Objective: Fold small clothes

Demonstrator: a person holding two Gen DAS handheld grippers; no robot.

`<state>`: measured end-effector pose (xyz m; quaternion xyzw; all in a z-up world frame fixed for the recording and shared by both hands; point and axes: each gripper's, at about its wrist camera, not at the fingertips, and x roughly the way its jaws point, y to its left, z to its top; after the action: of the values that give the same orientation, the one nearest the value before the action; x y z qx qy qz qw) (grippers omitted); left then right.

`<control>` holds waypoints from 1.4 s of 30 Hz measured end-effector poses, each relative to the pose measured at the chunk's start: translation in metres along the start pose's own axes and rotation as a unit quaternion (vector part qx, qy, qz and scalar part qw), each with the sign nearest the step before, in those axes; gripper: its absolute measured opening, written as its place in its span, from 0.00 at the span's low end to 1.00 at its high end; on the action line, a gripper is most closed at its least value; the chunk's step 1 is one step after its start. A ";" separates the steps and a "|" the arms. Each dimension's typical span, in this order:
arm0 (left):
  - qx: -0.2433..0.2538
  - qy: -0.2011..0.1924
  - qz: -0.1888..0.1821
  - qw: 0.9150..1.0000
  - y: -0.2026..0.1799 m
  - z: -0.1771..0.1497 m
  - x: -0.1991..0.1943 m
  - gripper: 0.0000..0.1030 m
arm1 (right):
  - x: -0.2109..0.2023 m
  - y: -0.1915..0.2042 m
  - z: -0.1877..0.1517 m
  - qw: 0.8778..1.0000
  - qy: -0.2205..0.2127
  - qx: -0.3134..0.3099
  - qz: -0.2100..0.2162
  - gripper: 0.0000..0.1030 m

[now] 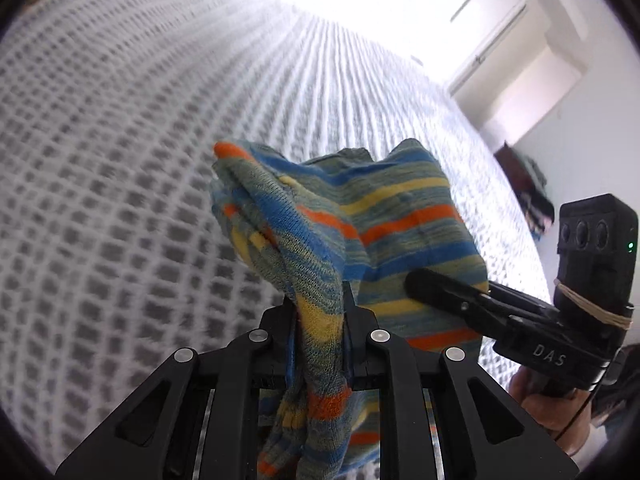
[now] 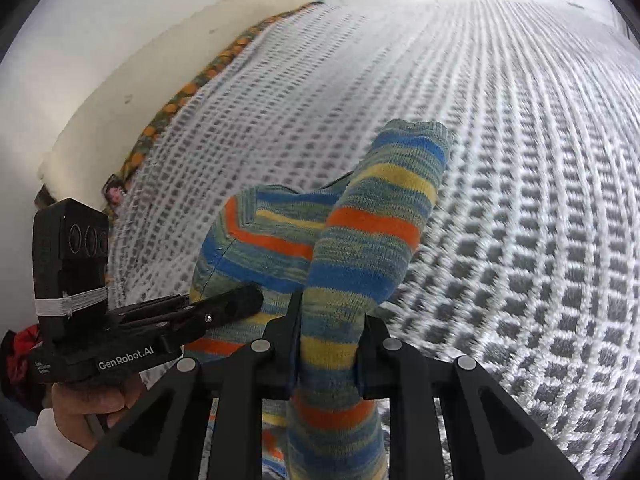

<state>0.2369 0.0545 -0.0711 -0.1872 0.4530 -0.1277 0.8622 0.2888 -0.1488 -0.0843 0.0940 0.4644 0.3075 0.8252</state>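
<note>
Two claws share one striped knit garment (image 1: 384,216), lifted clear above the bed (image 1: 120,184) with its grey-and-white woven cover. Far left in the right wrist view, a pale wall (image 2: 120,40) and an orange-patterned edge (image 2: 188,92) of bedding border the cover. Left claw (image 1: 320,312): jaws drawn narrow, pinching a bunched sleeve or edge of the garment, with loose cloth trailing back between the linkages toward the camera. That grip looks like an anchor, one end fixed so the fabric hangs taut rather than in a heap. Moving right, the body of the garment spreads between the two tools, stripes of blue, yellow and orange running across it. Right claw (image 2: 332,328): also closed down narrow, on a second tubular part, seemingly the other sleeve, which stands up past the fingertips. In the left wrist view its fingers lie against the cloth from the right side. Judgement: the piece is held at two opposite points to stretch and square it before laying it flat on the bed, so the fold proper has not begun. Blur in the cover's weave suggests motion. Far right, a dark bundle (image 1: 528,184) sits near the wall; unidentified.
</note>
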 end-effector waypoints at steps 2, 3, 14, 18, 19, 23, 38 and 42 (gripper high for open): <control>-0.008 -0.026 0.007 1.000 0.007 0.007 -0.030 0.15 | -0.008 0.025 0.010 0.999 -0.013 -0.024 0.024 0.20; -0.013 -0.036 0.012 0.999 0.013 0.012 -0.043 0.15 | -0.010 0.036 0.016 0.999 -0.018 -0.033 0.035 0.20; 0.014 -0.021 0.217 0.976 0.083 -0.027 -0.040 0.72 | 0.032 0.047 0.013 0.993 0.041 -0.036 -0.101 0.80; 0.092 -0.092 0.289 0.948 0.036 -0.071 -0.082 0.92 | -0.011 0.067 -0.034 0.990 0.011 -0.078 -0.116 1.00; 0.099 -0.102 0.293 0.946 0.027 -0.077 -0.089 0.97 | -0.020 0.073 -0.048 0.990 0.009 -0.081 -0.118 1.00; 0.086 -0.120 0.321 0.936 0.002 -0.112 -0.117 1.00 | -0.058 0.085 -0.090 0.988 0.003 -0.063 -0.139 1.00; 0.037 -0.048 0.294 0.954 -0.007 -0.142 -0.150 0.99 | -0.113 0.111 -0.142 0.977 0.022 -0.053 -0.207 1.00; 0.041 -0.056 0.292 0.954 -0.012 -0.143 -0.156 0.99 | -0.114 0.116 -0.146 0.978 0.025 -0.054 -0.202 1.00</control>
<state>0.0307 0.0746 -0.0258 -0.0182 0.4333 0.1214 0.8928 0.0770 -0.1437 -0.0330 -0.0540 0.4772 0.1616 0.8621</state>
